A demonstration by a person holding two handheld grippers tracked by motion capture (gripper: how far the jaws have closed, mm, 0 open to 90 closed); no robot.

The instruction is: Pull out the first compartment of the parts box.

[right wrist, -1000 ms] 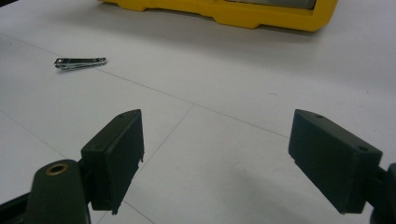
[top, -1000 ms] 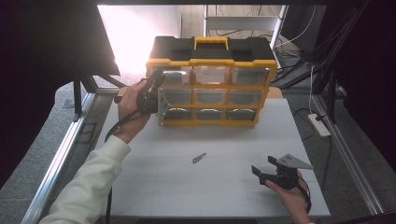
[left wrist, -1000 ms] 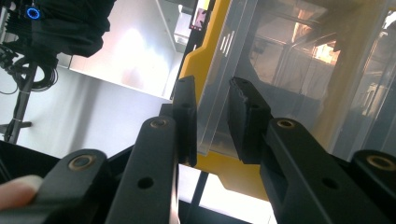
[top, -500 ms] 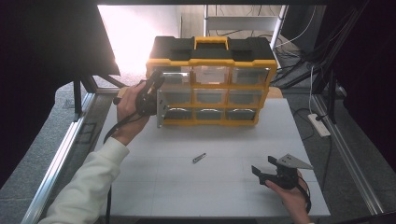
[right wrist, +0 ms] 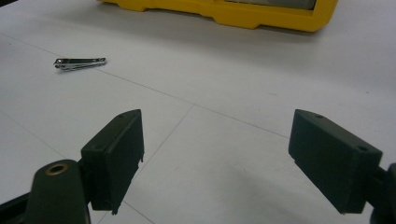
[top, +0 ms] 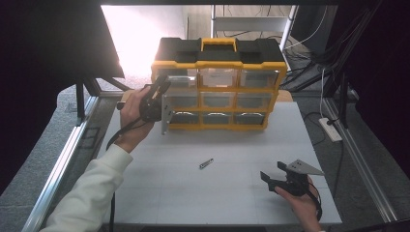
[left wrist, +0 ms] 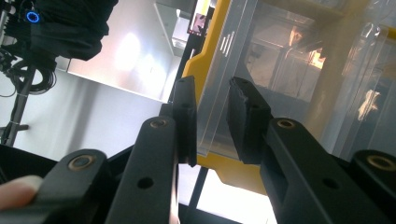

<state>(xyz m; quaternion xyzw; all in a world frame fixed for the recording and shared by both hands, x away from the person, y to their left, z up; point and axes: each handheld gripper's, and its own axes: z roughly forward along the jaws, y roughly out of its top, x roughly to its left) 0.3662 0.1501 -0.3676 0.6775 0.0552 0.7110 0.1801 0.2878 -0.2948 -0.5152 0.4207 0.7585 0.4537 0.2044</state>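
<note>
**Left gripper at the organizer's clear door, right gripper resting open**

In the high view, you are holding the left gripper up against the left end of the yellow-and-black organizer case, level with its upper rows of clear drawers. A clear hinged door panel is standing out from the case just below and beside your left jaws. Your left hand is wrapping the gripper body, and its white sleeve is trailing back toward you. Your right gripper is sitting low over the white table, well apart from the case, with its jaws spread and pointing toward the nail clipper, which is lying flat on the table between the two grippers, nearer the right one.

In the left gripper view, your jaws are standing narrowly apart with the edge of the clear door panel and the yellow frame running between them. The left pad is lying close against that edge; the right pad is sitting just beside the clear plastic. Whether the pads are actually pressing on it cannot be told.

In the right gripper view, your jaws are standing wide open with nothing between them but bare table. The nail clipper is lying ahead and to the left of your left jaw, apart from it. The yellow base of the organizer case is running across the far edge, beyond both jaws.
</note>
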